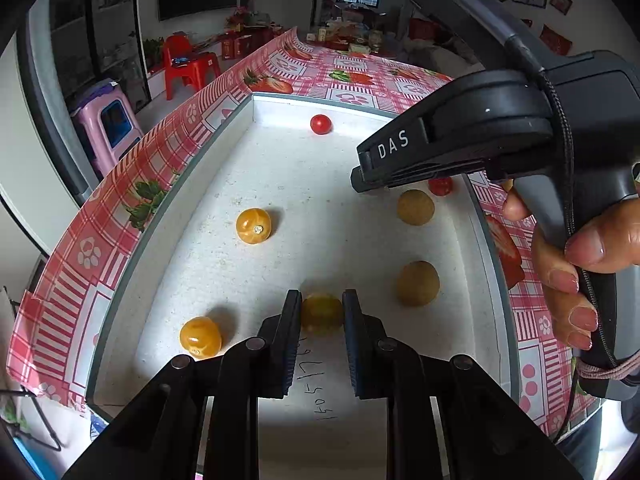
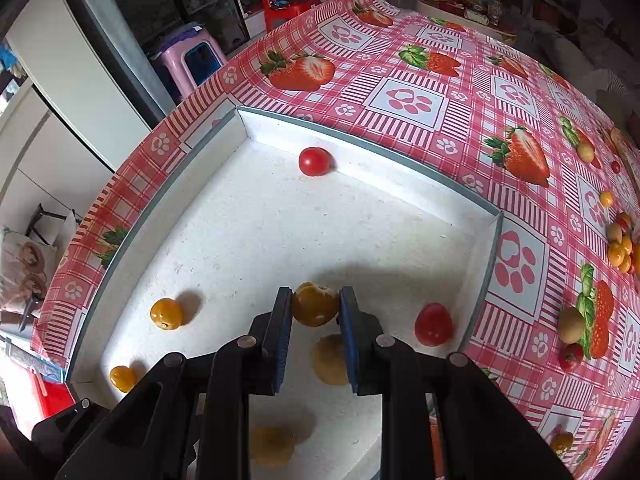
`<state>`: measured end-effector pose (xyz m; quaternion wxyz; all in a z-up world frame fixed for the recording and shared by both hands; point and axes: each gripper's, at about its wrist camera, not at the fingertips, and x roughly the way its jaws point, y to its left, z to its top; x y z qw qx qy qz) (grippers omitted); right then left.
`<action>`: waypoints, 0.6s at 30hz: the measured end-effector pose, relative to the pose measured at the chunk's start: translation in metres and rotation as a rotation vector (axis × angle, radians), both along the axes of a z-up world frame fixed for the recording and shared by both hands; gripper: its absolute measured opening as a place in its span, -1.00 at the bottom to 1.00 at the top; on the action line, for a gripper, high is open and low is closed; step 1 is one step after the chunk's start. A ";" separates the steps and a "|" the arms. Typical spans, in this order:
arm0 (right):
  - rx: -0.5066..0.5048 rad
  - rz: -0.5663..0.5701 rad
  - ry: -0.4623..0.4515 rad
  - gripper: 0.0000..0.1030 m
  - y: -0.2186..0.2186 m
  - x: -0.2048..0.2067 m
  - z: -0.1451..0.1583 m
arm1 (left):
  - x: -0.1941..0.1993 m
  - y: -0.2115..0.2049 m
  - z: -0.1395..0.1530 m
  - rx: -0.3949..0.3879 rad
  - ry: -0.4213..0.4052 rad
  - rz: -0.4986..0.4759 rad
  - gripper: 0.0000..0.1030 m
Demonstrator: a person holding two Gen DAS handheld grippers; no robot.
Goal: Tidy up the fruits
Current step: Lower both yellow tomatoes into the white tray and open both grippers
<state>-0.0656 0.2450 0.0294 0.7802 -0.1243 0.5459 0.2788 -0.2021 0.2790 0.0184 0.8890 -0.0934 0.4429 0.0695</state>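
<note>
Left wrist view, left to right: orange fruit at lower left in white tray; another orange fruit left of centre; left gripper at bottom centre, clamped on yellow fruit; red tomato at upper centre by far wall; tan fruit right of centre.

Right wrist view: right gripper at bottom centre, gripping an orange-yellow fruit; red fruit to its right; fruit pile on strawberry tablecloth at right edge.
</note>
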 end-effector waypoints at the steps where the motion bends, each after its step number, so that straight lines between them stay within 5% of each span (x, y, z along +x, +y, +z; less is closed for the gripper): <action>1: -0.004 0.001 0.007 -0.49 0.002 0.001 -0.003 | 0.000 -0.001 0.000 0.005 0.001 -0.002 -0.57; 8: -0.037 0.041 -0.035 -0.48 0.008 -0.003 -0.006 | 0.001 -0.006 0.001 0.030 0.012 -0.001 -0.56; 12: -0.008 0.032 -0.004 -0.22 0.004 -0.002 -0.002 | 0.001 -0.007 0.001 0.043 0.020 0.009 -0.50; 14: 0.007 0.029 -0.018 -0.02 0.000 -0.005 0.004 | 0.000 -0.007 0.002 0.052 0.013 0.030 0.50; 18: 0.065 0.019 -0.046 0.50 -0.012 -0.012 0.024 | -0.011 -0.007 0.012 0.064 -0.043 0.064 0.64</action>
